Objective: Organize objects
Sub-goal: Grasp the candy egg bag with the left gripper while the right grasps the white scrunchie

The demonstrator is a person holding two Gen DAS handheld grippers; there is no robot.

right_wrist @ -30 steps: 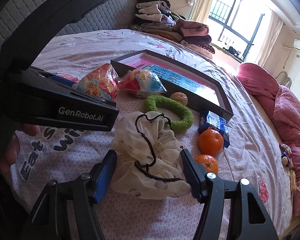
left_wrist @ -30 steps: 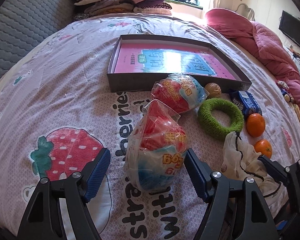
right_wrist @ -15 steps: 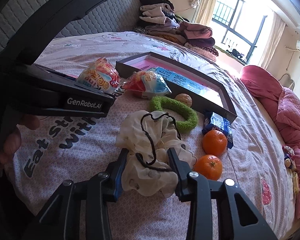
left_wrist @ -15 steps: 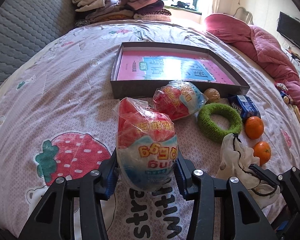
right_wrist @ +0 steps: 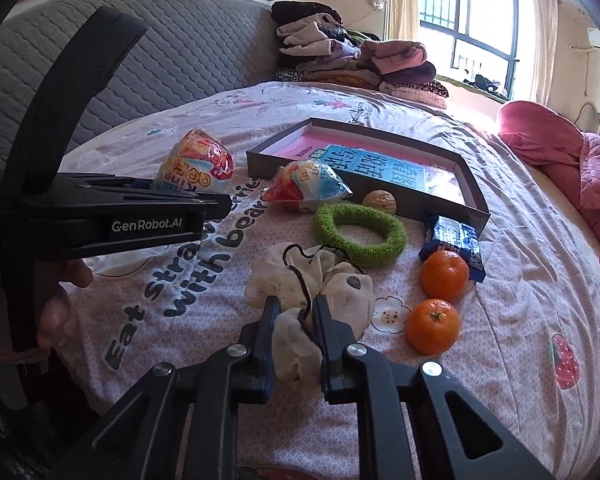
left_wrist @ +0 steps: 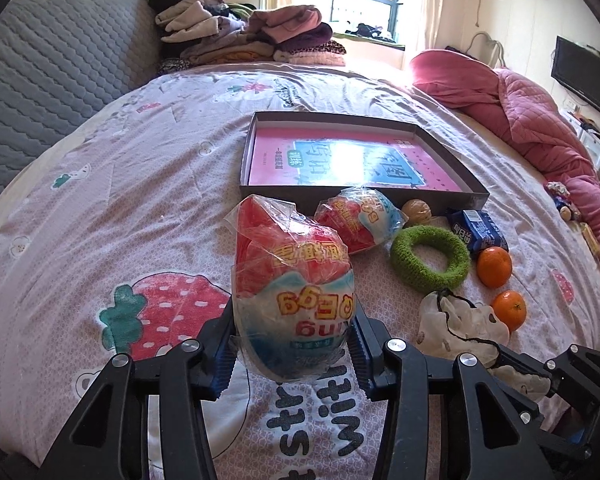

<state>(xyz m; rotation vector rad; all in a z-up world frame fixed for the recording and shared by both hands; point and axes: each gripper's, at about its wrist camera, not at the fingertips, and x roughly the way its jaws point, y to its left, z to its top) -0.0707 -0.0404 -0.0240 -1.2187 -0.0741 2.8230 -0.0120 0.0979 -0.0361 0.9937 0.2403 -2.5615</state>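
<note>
Snack bag (left_wrist: 294,304), light and crinkly with slippery film, is sitting upright between the left gripper (left_wrist: 292,354) pads, which are pinching its lower half, lifted off the bed (left_wrist: 100,184) (judging by the right view). Pouch (right_wrist: 312,280), soft and limp, is bunching in the narrowly closed right gripper (right_wrist: 298,334); both are likely heading for the box (left_wrist: 340,196).

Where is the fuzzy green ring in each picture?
Left wrist view: the green ring lies right of centre, beside the snack bag on the bed.
Right wrist view: the green ring lies at centre, beyond the cloth pouch.
Shared landmark: the walnut just behind it.
</note>
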